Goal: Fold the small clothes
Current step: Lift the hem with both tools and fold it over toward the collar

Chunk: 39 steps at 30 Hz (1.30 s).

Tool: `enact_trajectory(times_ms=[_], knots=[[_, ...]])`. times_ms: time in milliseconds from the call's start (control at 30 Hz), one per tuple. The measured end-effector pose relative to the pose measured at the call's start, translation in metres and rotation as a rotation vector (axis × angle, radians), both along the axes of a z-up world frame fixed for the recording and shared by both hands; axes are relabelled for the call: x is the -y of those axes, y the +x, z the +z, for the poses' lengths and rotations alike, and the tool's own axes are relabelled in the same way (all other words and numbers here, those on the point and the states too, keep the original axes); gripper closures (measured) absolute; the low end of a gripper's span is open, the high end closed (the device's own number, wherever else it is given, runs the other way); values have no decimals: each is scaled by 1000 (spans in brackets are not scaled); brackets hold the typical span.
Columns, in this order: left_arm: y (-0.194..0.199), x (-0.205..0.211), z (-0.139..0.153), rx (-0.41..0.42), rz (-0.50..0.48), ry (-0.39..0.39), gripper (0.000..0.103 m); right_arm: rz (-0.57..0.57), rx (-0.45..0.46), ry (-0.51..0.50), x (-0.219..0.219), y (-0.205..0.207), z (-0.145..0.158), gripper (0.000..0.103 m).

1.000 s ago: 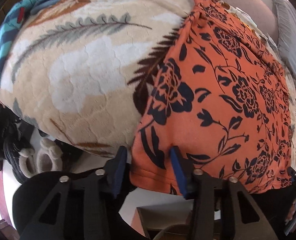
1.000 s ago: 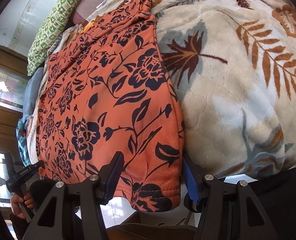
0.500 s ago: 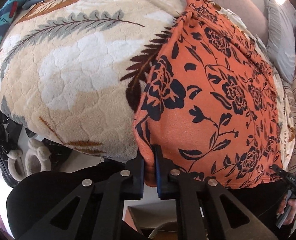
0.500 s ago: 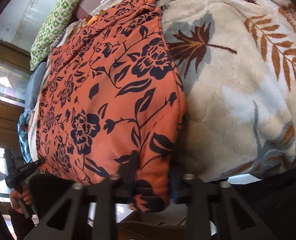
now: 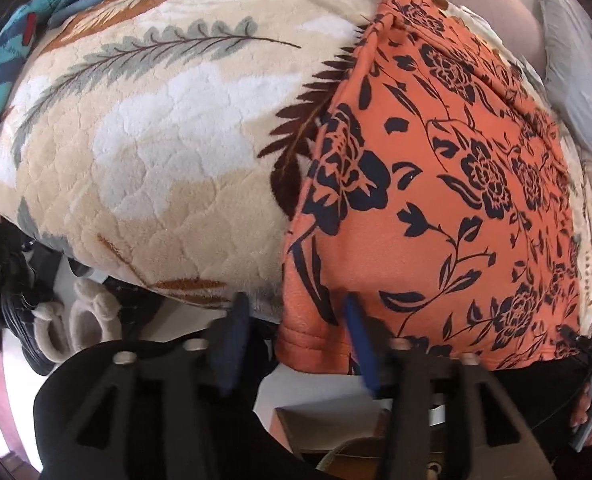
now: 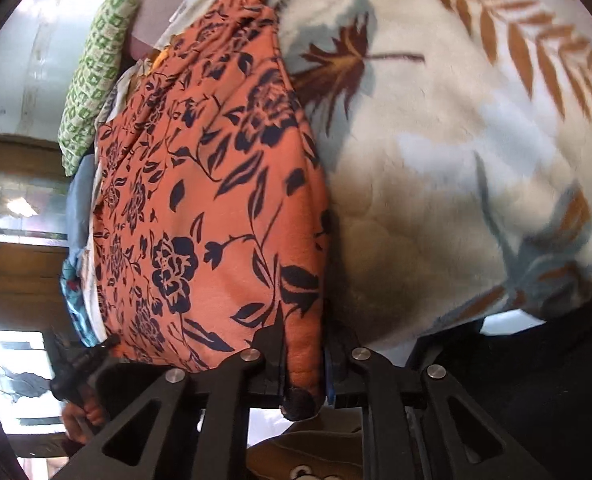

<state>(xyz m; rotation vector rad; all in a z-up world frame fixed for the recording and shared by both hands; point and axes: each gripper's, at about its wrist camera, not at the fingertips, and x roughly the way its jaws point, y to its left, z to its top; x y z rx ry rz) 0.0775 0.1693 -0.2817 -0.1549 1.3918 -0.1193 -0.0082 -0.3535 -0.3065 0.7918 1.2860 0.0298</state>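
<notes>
Orange floral garment [image 5: 435,208] — right gripper [image 6: 303,364] pinches corner, left gripper [image 5: 296,320] spread.

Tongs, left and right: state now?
Left tongs: open, straddling the orange floral garment's corner.
Right tongs: closed on the garment's other corner.

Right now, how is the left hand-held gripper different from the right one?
The left hand-held gripper is open, with a wide gap between its blue pads; the right hand-held gripper is shut on the orange flowered cloth.
The left one pinches nothing, though the cloth's corner hangs between its fingers; the right one pinches the hem at its corner.
Both are black and sit at the cloth's near edge, over the leaf-print blanket.
</notes>
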Motion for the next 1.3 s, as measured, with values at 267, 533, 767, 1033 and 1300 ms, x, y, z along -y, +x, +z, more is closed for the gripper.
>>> enact_trajectory(times_ms=[267,533,767,1033,1300], knots=[[-2,16,-8,37,-48,-31,93,32,88,13,-4,1,1,72],[-1,-9,26,89,-40,-177,96,57,235,111,-7,3,49,89],[28,-10,91,190,-59,-337,96,14,437,244,17,19,115,89],[97,8,134,241,-80,-406,96,-72,501,273,39,73,141,89],[218,30,137,185,-45,-416,96,-190,509,288,81,165,138,90]])
